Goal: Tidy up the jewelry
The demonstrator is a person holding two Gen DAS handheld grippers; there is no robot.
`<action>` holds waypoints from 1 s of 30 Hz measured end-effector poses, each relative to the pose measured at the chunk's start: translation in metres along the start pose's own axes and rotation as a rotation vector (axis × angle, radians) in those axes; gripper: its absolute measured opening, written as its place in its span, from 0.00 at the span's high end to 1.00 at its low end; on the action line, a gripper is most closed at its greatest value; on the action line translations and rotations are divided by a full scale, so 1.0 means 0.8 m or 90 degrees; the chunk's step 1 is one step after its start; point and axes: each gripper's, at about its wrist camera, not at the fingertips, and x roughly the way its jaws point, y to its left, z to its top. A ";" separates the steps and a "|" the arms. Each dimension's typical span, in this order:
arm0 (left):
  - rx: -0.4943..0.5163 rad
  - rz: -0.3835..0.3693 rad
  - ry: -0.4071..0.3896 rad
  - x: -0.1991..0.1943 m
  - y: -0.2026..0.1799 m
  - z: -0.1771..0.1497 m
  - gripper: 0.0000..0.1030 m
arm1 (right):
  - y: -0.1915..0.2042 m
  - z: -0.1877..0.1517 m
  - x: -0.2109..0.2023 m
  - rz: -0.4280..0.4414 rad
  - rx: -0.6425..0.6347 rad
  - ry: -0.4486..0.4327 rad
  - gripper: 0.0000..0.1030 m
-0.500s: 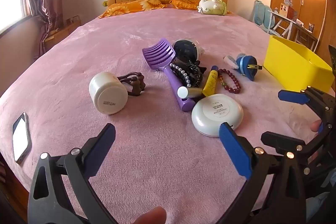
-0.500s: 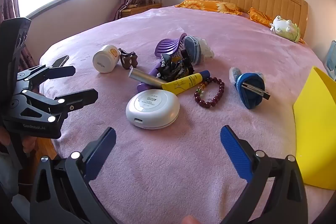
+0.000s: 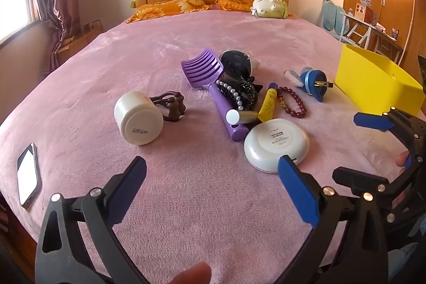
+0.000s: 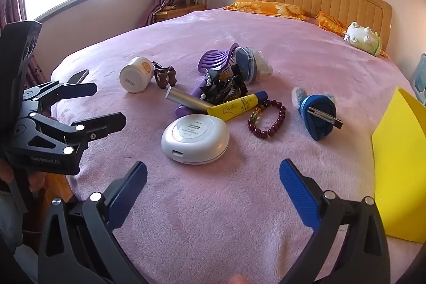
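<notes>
A heap of small items lies on the pink bedspread (image 3: 186, 204). A dark red bead bracelet (image 3: 294, 101) (image 4: 269, 121) lies right of a yellow tube (image 3: 269, 103) (image 4: 235, 104). A pearl strand and black hair clips (image 3: 239, 93) (image 4: 222, 89) rest on a purple hairbrush (image 3: 210, 79). In front sits a round white compact (image 3: 277, 141) (image 4: 195, 139). A blue scrunchie with a clip (image 3: 312, 81) (image 4: 318, 116) lies near a yellow box (image 3: 378, 81) (image 4: 402, 167). My left gripper (image 3: 211, 185) (image 4: 106, 105) hovers open in front of the heap. My right gripper (image 4: 213, 185) (image 3: 356, 148) is open too, beside the box.
A white jar (image 3: 138, 119) (image 4: 135, 75) lies on its side at the left with a brown hair claw (image 3: 170, 104) behind it. A phone (image 3: 28, 175) rests near the bed's left edge. A plush toy (image 3: 270, 7) and orange pillows (image 3: 170, 7) lie by the headboard.
</notes>
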 end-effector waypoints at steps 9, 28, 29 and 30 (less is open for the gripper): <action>0.000 -0.001 0.001 -0.003 0.005 -0.001 0.06 | 0.000 0.000 0.000 -0.002 -0.002 0.000 0.03; -0.001 0.002 0.005 -0.004 0.007 -0.002 0.06 | -0.004 -0.004 0.003 -0.003 -0.003 0.000 0.03; -0.001 0.002 0.005 -0.003 0.007 -0.002 0.06 | -0.005 -0.005 0.004 -0.003 -0.003 0.001 0.03; -0.001 0.002 0.005 -0.003 0.007 -0.002 0.06 | -0.005 -0.005 0.004 -0.002 -0.003 0.001 0.03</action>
